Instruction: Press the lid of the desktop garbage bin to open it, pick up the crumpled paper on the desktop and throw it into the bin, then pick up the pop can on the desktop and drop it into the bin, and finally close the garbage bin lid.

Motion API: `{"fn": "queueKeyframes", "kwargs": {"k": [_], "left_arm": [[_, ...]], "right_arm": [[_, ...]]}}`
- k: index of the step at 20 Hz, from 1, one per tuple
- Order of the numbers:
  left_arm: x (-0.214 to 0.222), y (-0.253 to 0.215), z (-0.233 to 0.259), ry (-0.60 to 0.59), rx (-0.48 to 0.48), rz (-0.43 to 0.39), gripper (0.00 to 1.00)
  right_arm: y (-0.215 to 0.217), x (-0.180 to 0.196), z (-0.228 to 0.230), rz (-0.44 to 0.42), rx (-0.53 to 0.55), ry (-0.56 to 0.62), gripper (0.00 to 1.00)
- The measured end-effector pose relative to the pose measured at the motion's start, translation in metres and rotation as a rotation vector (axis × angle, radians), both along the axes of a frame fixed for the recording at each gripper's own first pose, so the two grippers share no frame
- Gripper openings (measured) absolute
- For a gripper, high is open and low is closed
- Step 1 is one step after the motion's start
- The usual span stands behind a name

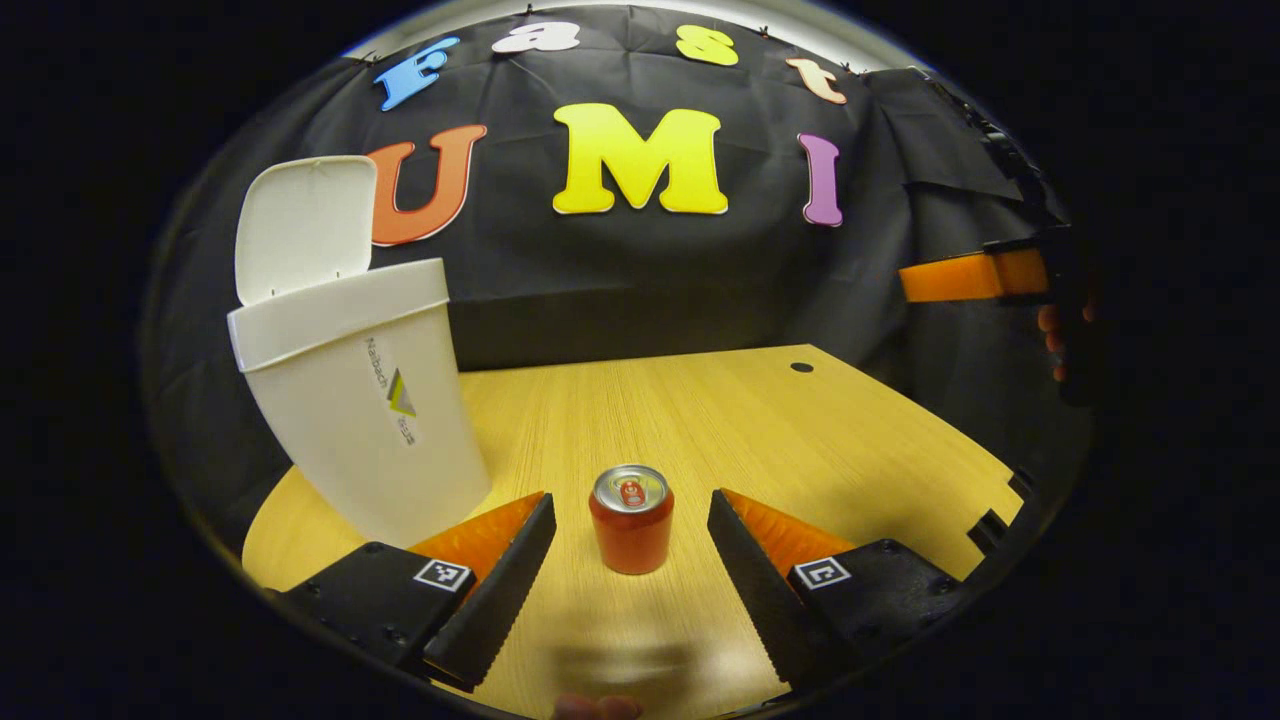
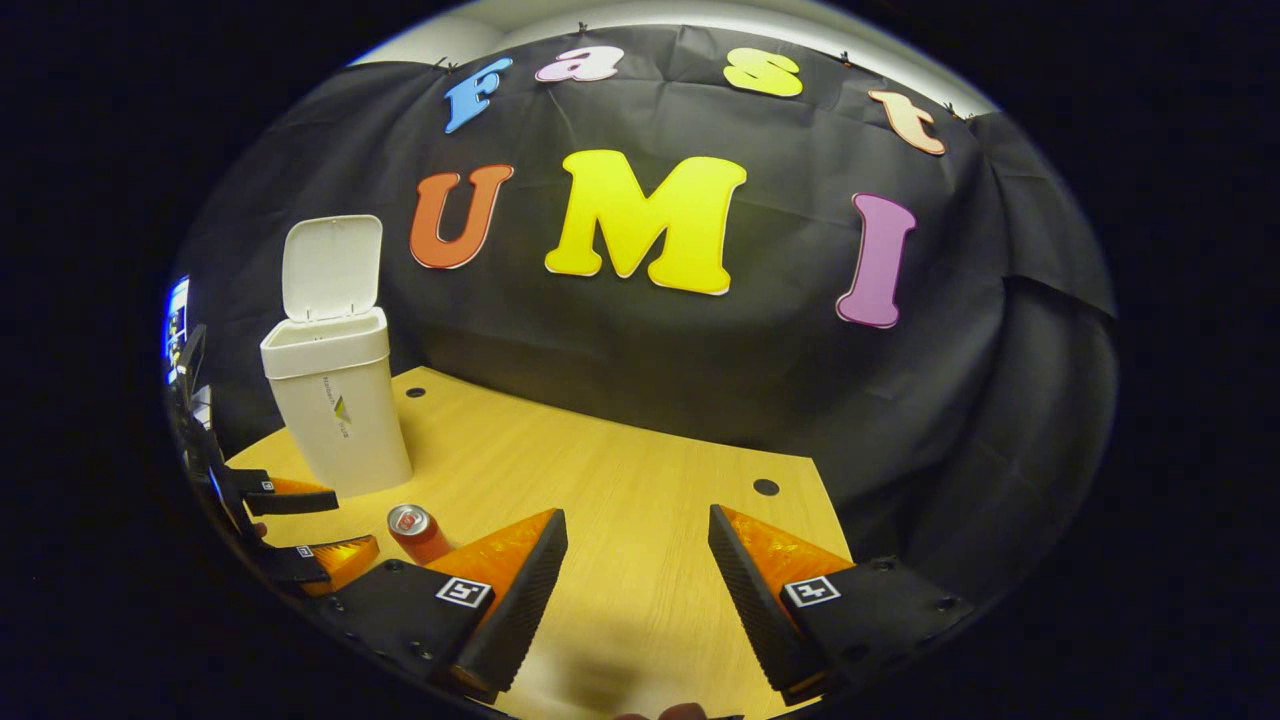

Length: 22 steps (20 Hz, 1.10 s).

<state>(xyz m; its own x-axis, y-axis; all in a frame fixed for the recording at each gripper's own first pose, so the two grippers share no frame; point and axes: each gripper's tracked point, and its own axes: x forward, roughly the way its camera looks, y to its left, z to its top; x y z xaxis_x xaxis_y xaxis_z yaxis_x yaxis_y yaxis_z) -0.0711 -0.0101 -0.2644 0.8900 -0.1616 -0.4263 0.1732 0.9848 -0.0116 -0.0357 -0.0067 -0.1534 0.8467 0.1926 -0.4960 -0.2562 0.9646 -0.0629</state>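
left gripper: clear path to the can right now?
Probably yes. The left gripper is open, and the can stands upright between and just ahead of its fingers with bare table around it. The bin sits off to one side, apart from the can.

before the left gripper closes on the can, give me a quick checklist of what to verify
1. Bin lid up, bin open: ok.
2. Pop can upright on the desk: ok.
3. Left gripper open, can centred between its fingers, not yet gripped: ok.
4. Right gripper open, away from the can: ok.
5. Crumpled paper already inside the bin: cannot tell.
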Motion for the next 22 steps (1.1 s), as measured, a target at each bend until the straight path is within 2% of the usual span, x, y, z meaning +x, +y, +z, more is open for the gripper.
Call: {"fn": "queueKeyframes", "kwargs": {"k": [8, 15, 22], "left_arm": [[0.014, -0.003, -0.058, 0.083, -0.003, 0.031, 1.0], [0.034, 0.001, -0.088, 0.13, -0.026, 0.058, 1.0], [0.052, -0.003, -0.103, 0.163, -0.032, 0.042, 1.0]], "right_arm": [[-0.036, -0.012, -0.009, -0.044, -0.051, 0.024, 0.9], [-0.046, -0.022, -0.026, -0.057, -0.075, 0.078, 0.9], [-0.042, -0.015, -0.032, -0.061, -0.086, 0.094, 0.92]]}}
